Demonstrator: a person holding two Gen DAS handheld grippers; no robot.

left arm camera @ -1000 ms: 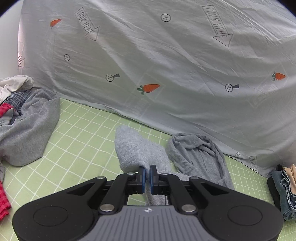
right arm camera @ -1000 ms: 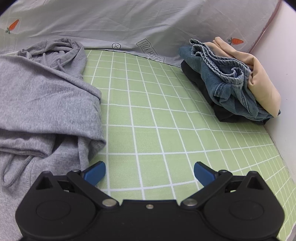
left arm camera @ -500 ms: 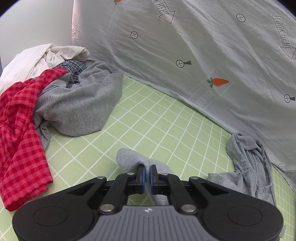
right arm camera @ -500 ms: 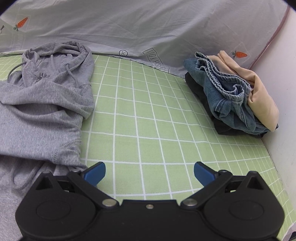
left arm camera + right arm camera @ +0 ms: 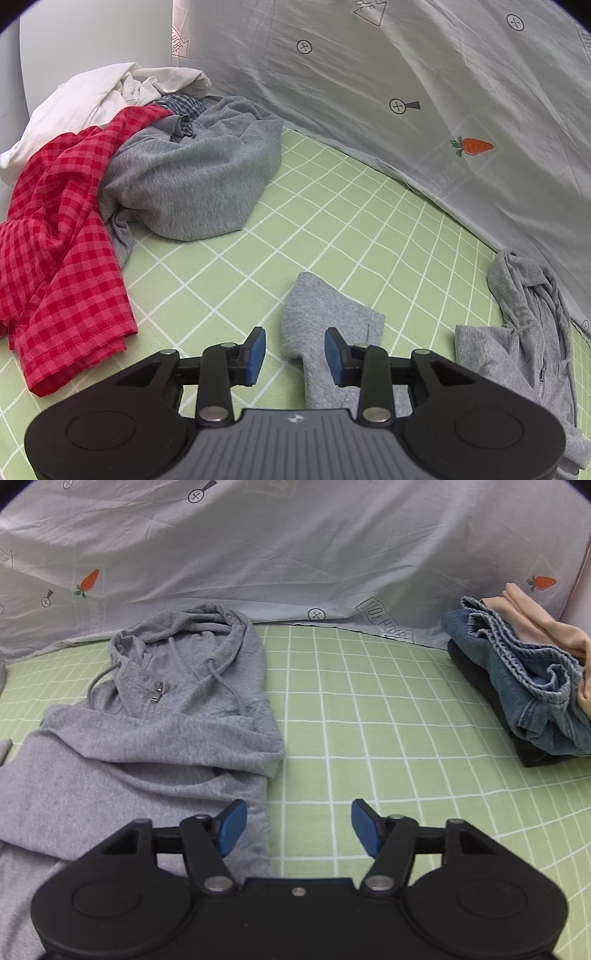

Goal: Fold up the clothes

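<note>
Lying flat on the green grid mat [image 5: 388,716]: grey hoodie [image 5: 155,746], hood toward the backdrop sheet, long axis running away from both tools, body left of centre in the right wrist view. Sleeve [image 5: 325,328] stretched leftward, cuff end free between the left tool [image 5: 294,350] pads, jaws just opened, touching nothing. Right tool [image 5: 297,827] jaws just narrowed yet spread, straddling the hoodie's right hem edge; nearer arm for that side.
</note>
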